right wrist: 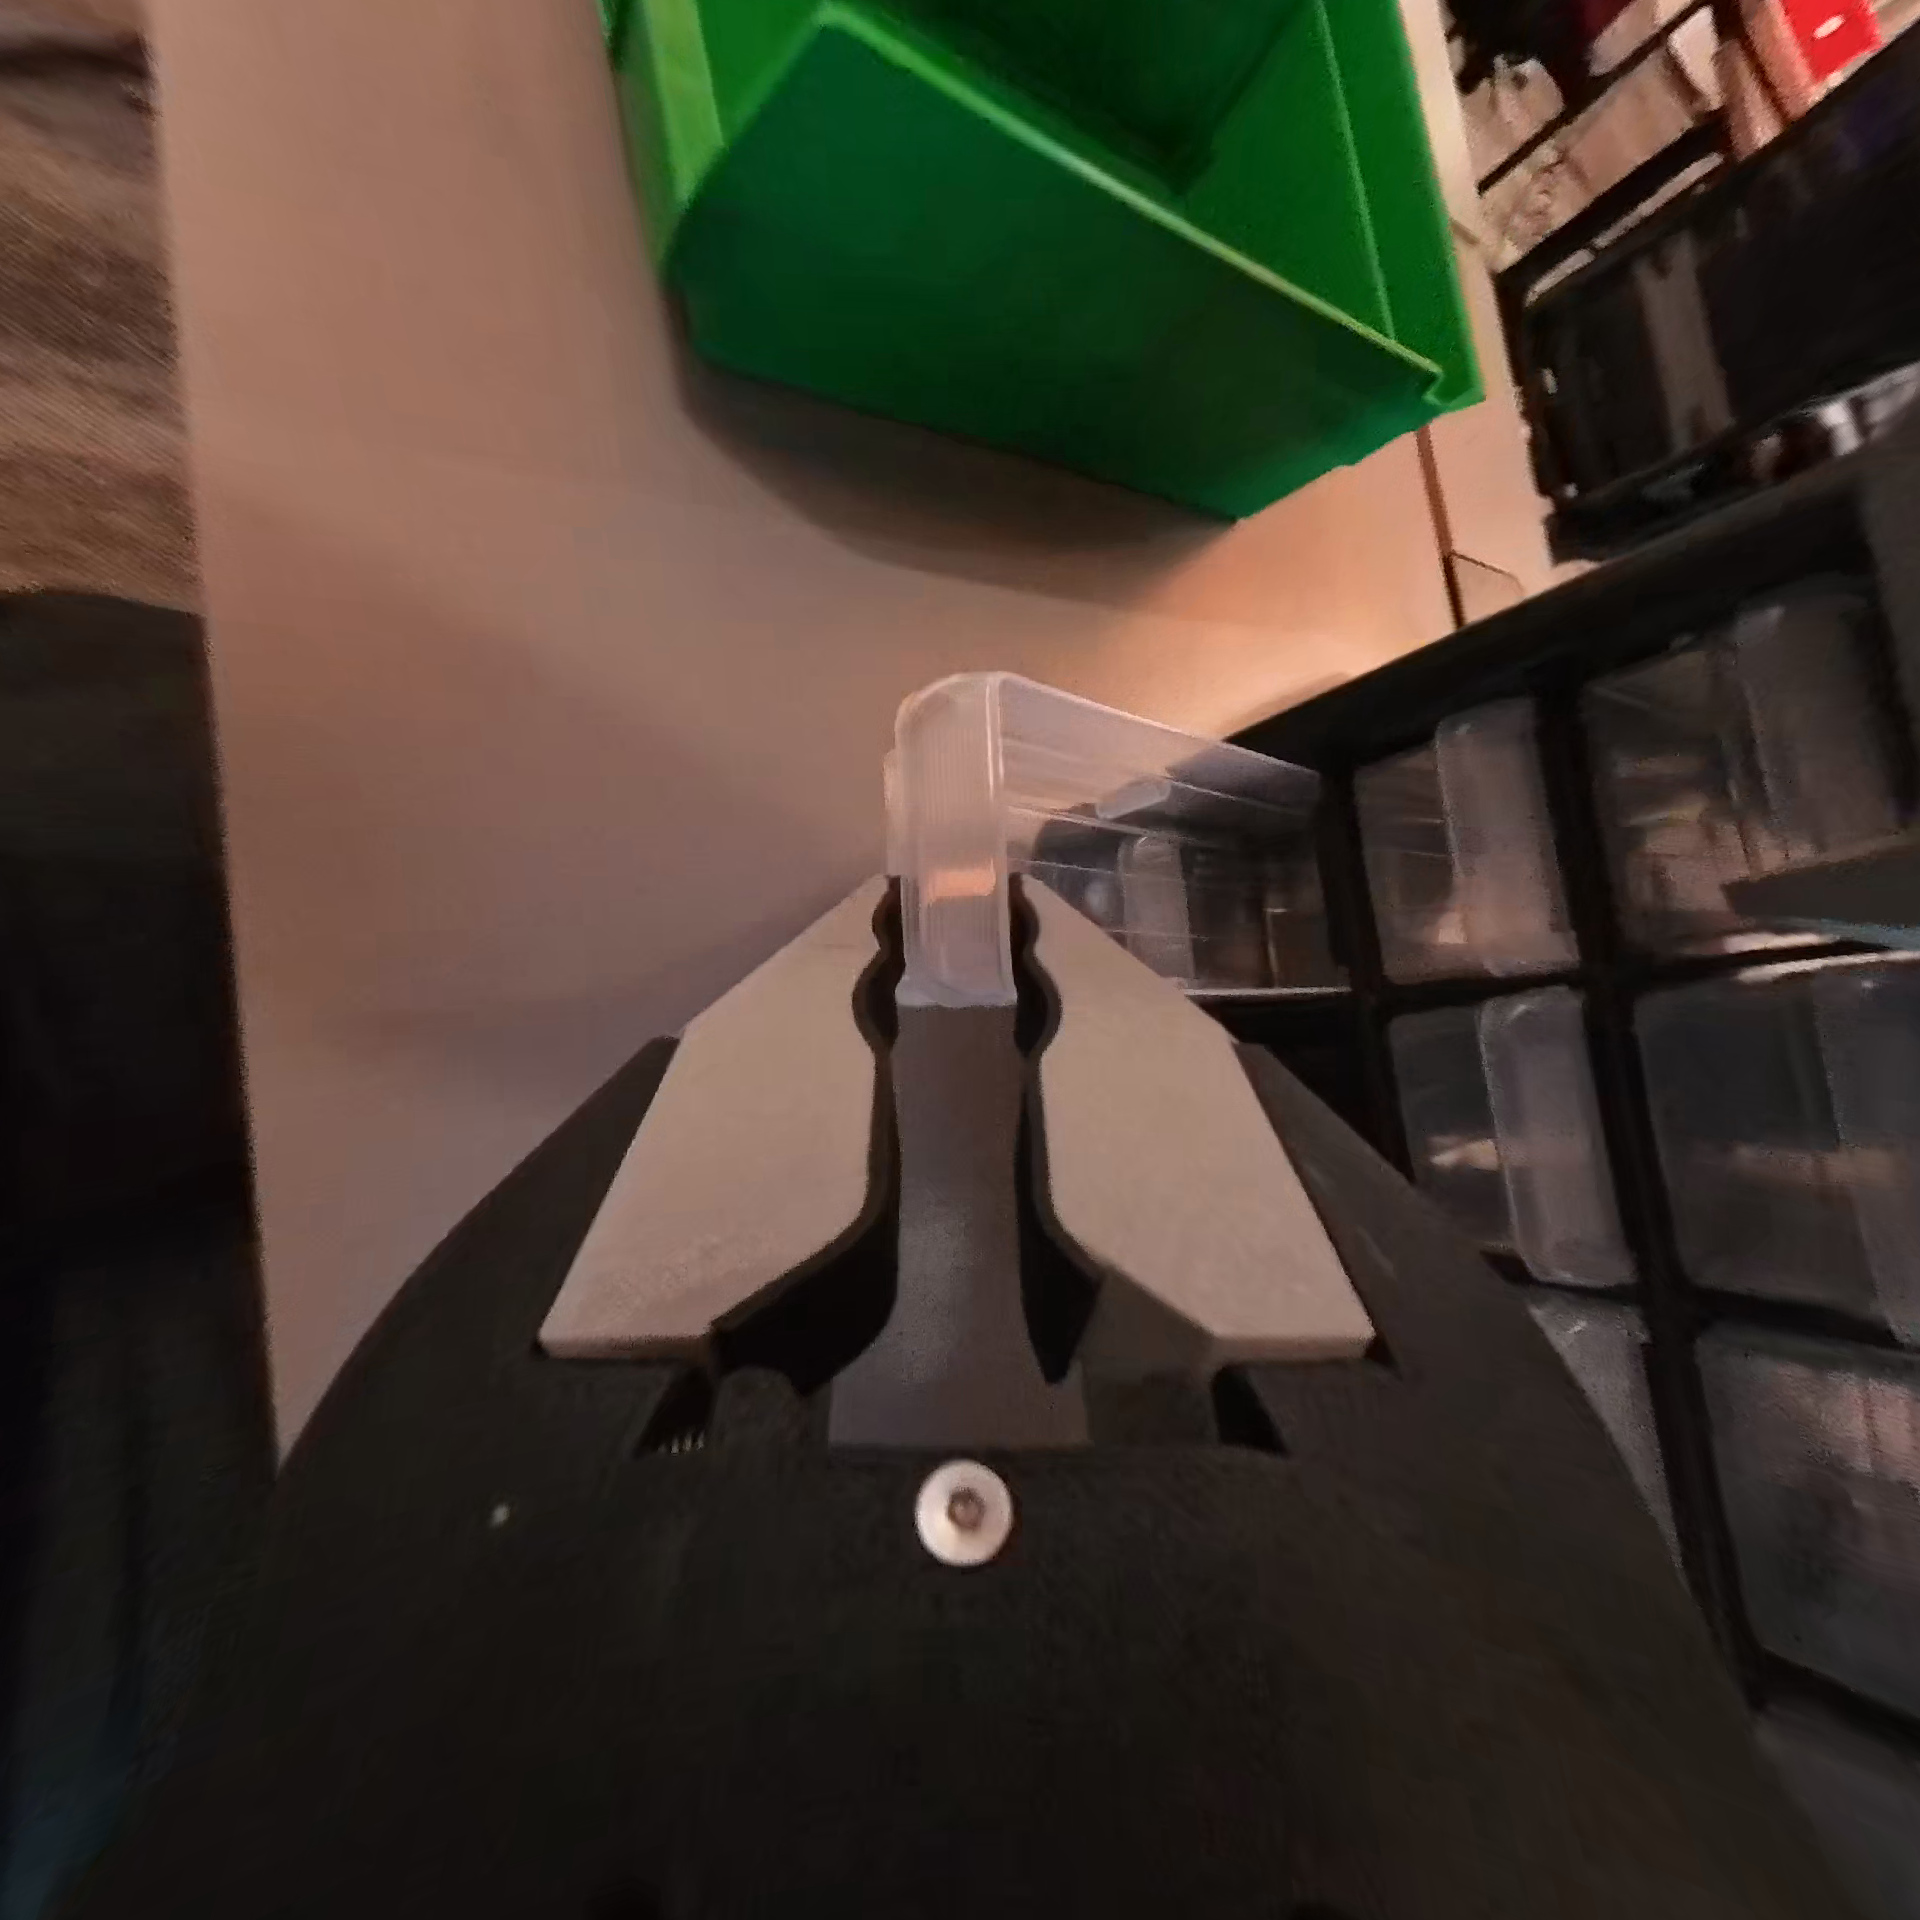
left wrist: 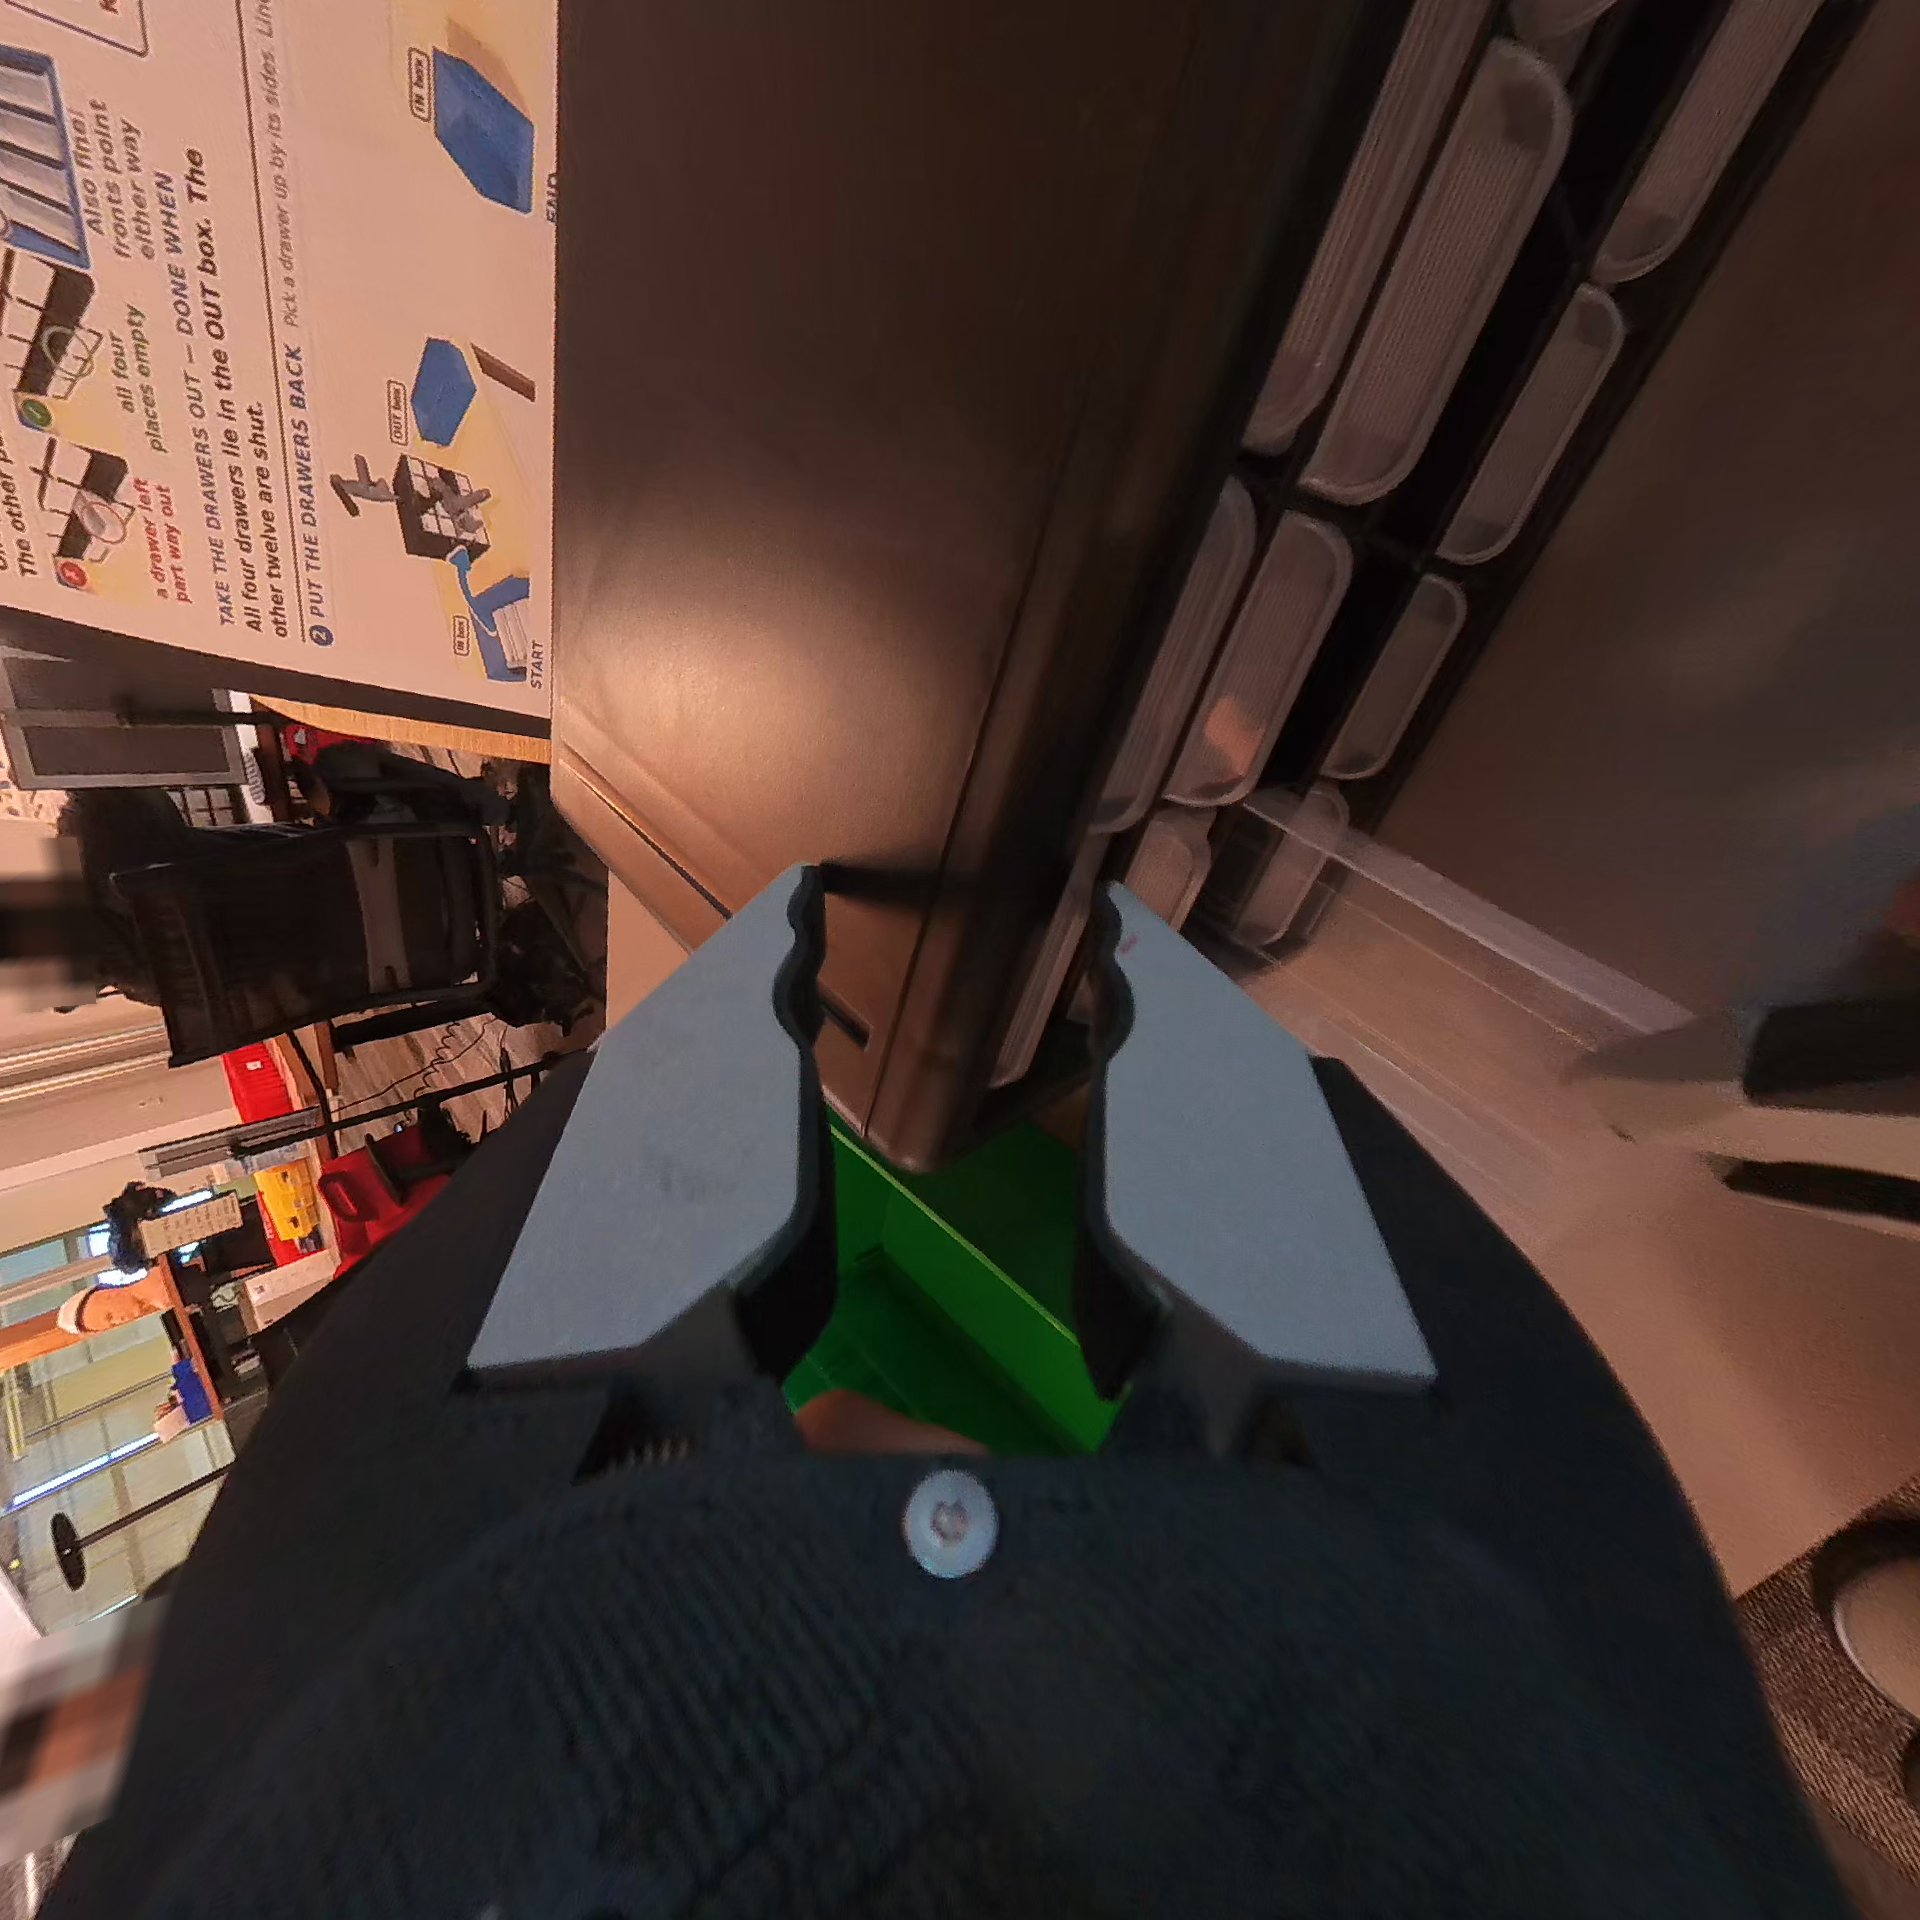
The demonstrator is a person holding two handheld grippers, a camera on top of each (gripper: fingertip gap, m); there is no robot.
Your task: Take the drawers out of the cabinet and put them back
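A black cabinet (left wrist: 831, 416) of small clear drawers fills the left wrist view. My left gripper (left wrist: 954, 935) straddles its near corner edge, one finger on the plain side and one on the drawer fronts, closed on it. In the right wrist view, my right gripper (right wrist: 954, 914) is shut on the front handle of a clear drawer (right wrist: 1091, 790). That drawer sticks partly out of the cabinet (right wrist: 1600, 971). It also shows in the left wrist view (left wrist: 1403, 935), with the blurred right gripper (left wrist: 1766, 1060) at its end.
A green bin (right wrist: 1039, 260) stands on the beige table (right wrist: 468, 623) beyond the drawer; it also shows between my left fingers (left wrist: 935, 1299). A printed instruction sheet (left wrist: 260, 312) lies beside the cabinet. A second black drawer cabinet (right wrist: 1662, 364) stands farther back.
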